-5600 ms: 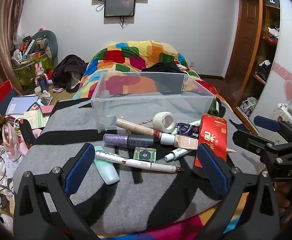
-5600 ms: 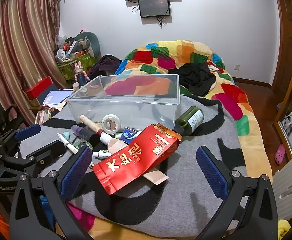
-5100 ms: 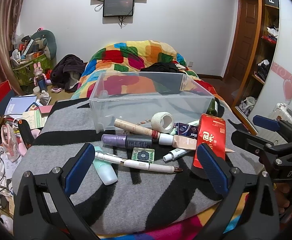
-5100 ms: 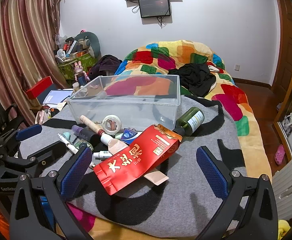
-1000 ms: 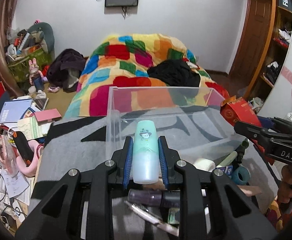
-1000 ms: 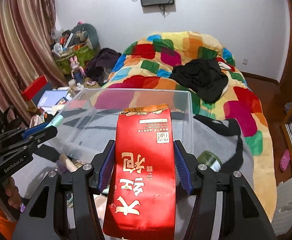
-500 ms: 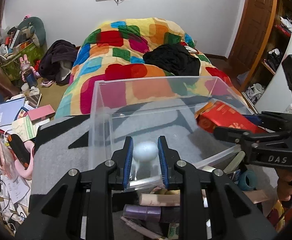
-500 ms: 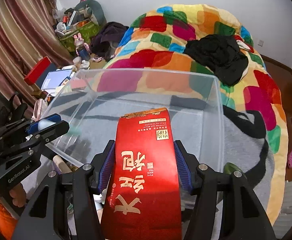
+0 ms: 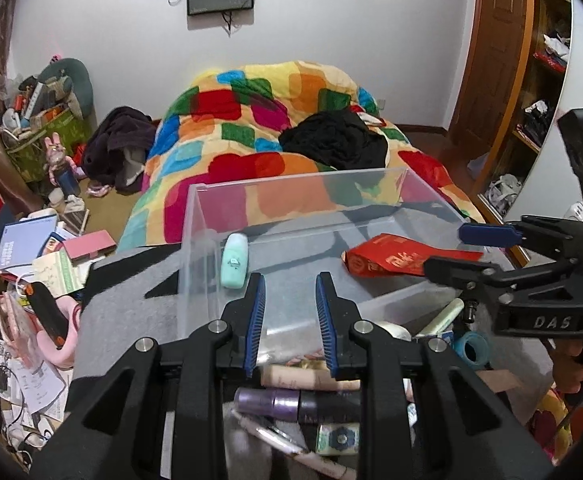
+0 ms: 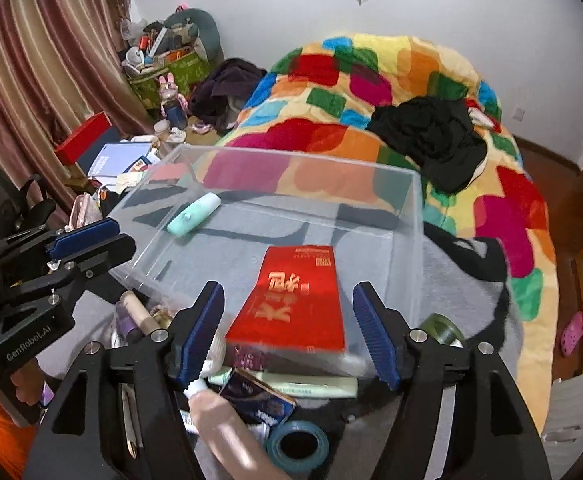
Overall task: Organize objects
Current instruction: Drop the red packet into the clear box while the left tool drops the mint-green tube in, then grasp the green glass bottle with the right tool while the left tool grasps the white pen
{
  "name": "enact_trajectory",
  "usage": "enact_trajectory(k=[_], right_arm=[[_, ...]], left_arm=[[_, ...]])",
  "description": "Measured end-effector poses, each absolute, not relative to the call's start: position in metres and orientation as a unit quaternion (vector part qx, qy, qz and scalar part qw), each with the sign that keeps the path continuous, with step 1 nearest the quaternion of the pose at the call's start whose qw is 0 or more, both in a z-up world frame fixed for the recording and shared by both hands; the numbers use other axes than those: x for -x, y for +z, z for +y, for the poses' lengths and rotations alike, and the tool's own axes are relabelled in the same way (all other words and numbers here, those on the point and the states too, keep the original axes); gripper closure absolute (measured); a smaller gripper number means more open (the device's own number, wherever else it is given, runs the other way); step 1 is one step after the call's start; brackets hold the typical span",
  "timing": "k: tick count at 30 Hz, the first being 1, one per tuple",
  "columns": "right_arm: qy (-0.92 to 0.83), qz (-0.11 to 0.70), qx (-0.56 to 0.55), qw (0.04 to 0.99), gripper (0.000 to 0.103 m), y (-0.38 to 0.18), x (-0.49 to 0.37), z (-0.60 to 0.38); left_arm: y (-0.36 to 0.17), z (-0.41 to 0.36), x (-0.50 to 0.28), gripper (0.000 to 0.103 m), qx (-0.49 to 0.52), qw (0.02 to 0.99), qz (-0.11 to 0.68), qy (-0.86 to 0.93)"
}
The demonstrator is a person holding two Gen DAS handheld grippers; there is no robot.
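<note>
Mint tube — red packet

- In the clear plastic storage box, toward its left wall: small mint-green bottle, lying flat.
- In the same box, toward the right and near wall: flat red packet with gold lettering.
- Before the box, on the grey and black blanket: purple tube, teal tape roll.
- Behind the box: patchwork quilt, black garment on it.

"DAS" on right tool (white).
</note>
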State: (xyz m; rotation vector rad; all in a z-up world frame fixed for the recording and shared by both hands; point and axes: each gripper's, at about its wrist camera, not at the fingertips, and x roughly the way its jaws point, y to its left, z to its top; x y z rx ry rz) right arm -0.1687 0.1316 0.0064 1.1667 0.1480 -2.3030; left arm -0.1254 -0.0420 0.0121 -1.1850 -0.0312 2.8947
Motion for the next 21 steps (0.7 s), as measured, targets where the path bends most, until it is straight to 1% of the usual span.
enact_trajectory(k=[1,3,5,7,9,11,15,21], right_arm=[[-0.86,0.054,-0.428,0.271,0.039,0.009,0.166,0.136],[-0.868,0.053,-0.417,0.264,0.038,0.013,0.159,0.144],[-0.878,0.052,-0.403,0.253,0.038,0.018,0.151,0.154],[-0.886,0.051,-0.392,0.243,0.034,0.022,0.145,0.163],[-0.895,0.048,-0.381,0.229,0.03,0.024,0.138,0.174],[-0.902,0.044,-0.373,0.212,0.027,0.024,0.132,0.187],[-0.907,0.029,-0.379,0.18,0.026,0.015,0.129,0.213],[-0.898,-0.001,-0.419,0.135,0.026,-0.015,0.145,0.238]], left_arm=[[0.013,-0.042,0.122,0.073,0.375,0.004,-0.01,0.927],[0.015,-0.042,0.112,0.065,0.367,-0.005,-0.009,0.93],[0.016,-0.042,0.104,0.061,0.361,-0.013,-0.006,0.933],[0.015,-0.043,0.096,0.056,0.356,-0.023,-0.005,0.934],[0.012,-0.044,0.086,0.044,0.355,-0.027,-0.005,0.935],[0.006,-0.043,0.078,0.041,0.356,-0.038,0.0,0.934],[-0.013,-0.047,0.069,0.037,0.375,-0.045,-0.006,0.926],[-0.046,-0.06,0.065,0.037,0.421,-0.057,-0.034,0.905]])
